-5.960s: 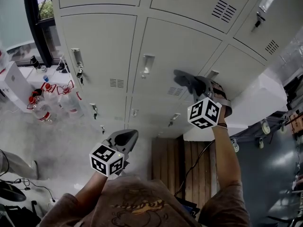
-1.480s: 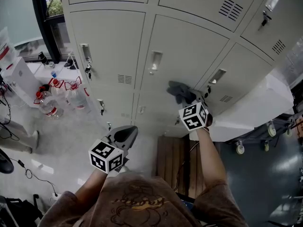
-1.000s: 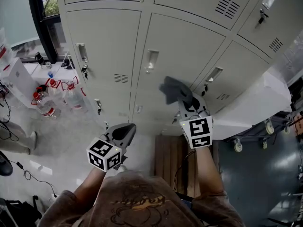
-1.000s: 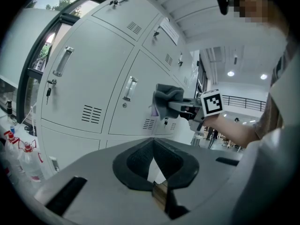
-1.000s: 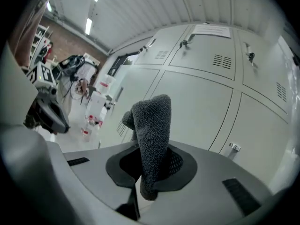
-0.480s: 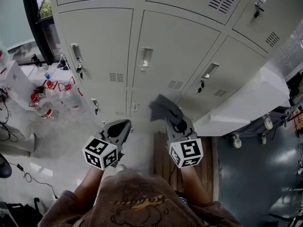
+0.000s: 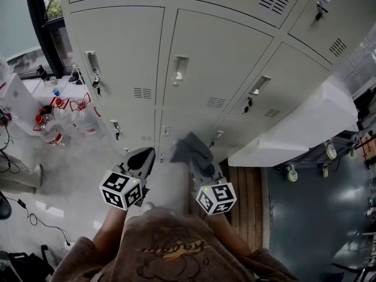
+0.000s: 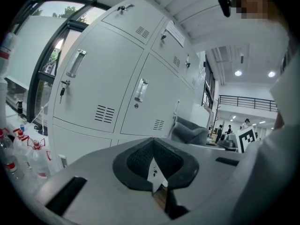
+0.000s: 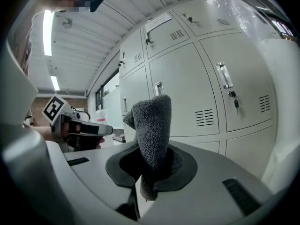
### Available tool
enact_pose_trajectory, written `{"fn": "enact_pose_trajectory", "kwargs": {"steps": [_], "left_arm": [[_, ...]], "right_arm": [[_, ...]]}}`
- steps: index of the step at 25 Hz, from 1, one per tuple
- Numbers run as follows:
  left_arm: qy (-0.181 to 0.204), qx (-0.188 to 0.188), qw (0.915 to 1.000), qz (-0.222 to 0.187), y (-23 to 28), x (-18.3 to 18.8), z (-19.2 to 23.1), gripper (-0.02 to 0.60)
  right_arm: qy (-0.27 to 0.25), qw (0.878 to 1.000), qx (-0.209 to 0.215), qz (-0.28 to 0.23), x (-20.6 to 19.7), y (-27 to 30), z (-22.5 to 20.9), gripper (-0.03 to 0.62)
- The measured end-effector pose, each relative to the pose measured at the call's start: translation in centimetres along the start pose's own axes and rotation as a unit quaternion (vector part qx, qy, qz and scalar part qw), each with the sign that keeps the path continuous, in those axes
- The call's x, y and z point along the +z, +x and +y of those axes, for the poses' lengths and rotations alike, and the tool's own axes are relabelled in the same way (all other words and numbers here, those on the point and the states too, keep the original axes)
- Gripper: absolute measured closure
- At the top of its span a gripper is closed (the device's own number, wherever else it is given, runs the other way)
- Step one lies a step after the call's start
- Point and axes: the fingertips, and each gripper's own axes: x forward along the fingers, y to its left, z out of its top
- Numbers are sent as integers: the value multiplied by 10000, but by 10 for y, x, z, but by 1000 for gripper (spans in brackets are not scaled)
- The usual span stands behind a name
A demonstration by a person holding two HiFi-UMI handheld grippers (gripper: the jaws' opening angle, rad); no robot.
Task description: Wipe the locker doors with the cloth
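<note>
A bank of pale grey locker doors [image 7: 217,46] fills the upper half of the head view, each with a recessed handle [image 7: 180,67] and a small vent. My right gripper [image 7: 195,160] is shut on a dark grey cloth [image 7: 189,147], held low near my body and apart from the doors. In the right gripper view the cloth [image 9: 153,125] stands up between the jaws with the lockers [image 9: 187,78] behind it. My left gripper [image 7: 143,157] is shut with nothing in it, just left of the right one. The locker doors [image 8: 117,83] lie ahead of it.
Several plastic water bottles [image 7: 53,113] stand on the floor at the left by a dark window frame [image 7: 38,28]. A white cabinet [image 7: 294,128] on castors juts out at the right. Wooden slats [image 7: 249,187] lie below the lockers.
My right gripper with the cloth has come down and left off the middle locker door, back close to my body beside the left gripper. The left gripper has barely moved.
</note>
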Motion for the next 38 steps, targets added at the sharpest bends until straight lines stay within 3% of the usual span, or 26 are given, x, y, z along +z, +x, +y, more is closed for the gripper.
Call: {"fn": "enact_pose_trajectory", "kwargs": {"steps": [18, 38], "left_arm": [[58, 242, 9997, 37, -17, -10, 16, 578], [-100, 272, 9996, 29, -22, -10, 20, 578]], "right_arm": [[42, 10000, -38, -14, -11, 2, 14, 559], [236, 9994, 248, 75, -15, 10, 33, 559]]}}
